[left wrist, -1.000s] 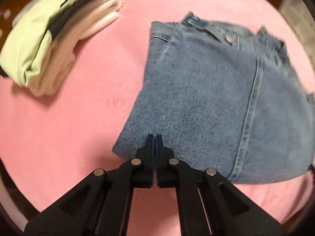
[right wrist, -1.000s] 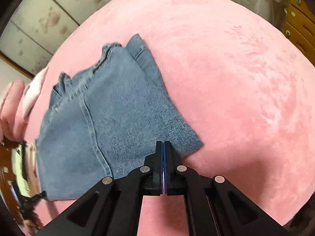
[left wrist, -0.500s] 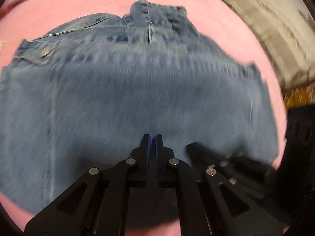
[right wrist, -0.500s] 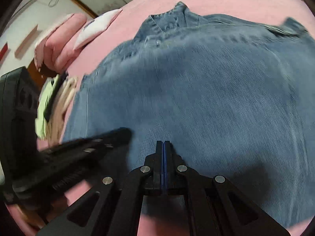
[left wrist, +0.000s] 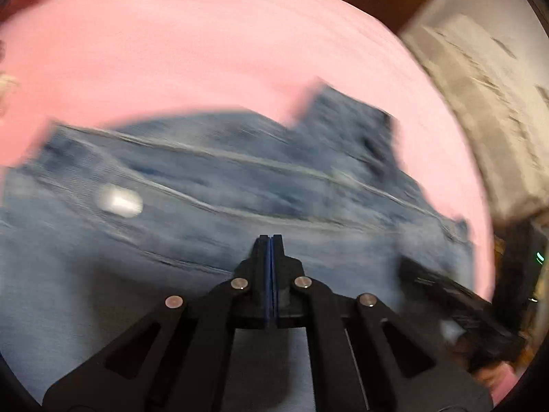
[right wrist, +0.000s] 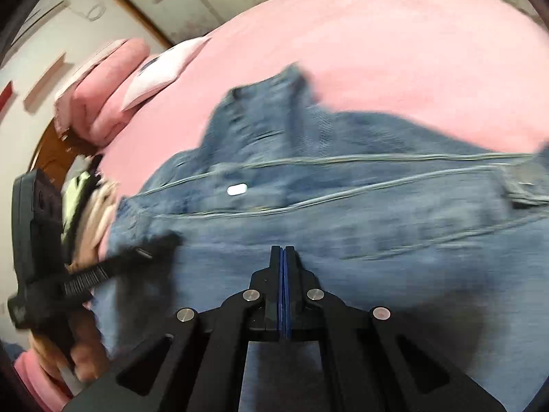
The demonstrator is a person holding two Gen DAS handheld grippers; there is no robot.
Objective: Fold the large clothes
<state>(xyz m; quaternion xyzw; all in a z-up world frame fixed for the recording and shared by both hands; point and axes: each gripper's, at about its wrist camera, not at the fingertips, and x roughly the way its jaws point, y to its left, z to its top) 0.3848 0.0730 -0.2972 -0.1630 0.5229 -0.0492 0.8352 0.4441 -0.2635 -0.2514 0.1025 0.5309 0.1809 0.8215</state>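
Note:
The folded blue jeans (left wrist: 212,199) lie on the pink bed cover (left wrist: 206,51), waistband and metal button toward the far side; they also fill the right wrist view (right wrist: 343,213). My left gripper (left wrist: 271,240) is shut, its tips over the denim near the waistband. My right gripper (right wrist: 283,250) is shut over the denim too. Whether either holds fabric I cannot tell; the views are blurred. The right gripper shows at the left wrist view's right edge (left wrist: 456,302), the left gripper at the right wrist view's left edge (right wrist: 103,267).
A stack of folded light green and cream clothes (right wrist: 85,206) sits at the left, behind the left gripper. Pink pillows (right wrist: 103,103) lie at the far left. A pale patterned wall (left wrist: 497,86) stands beyond the bed's right edge.
Both grippers have swung from the jeans' near corners over the denim toward the waistband. The jeans now fill the lower part of both views. The jaws stay shut.

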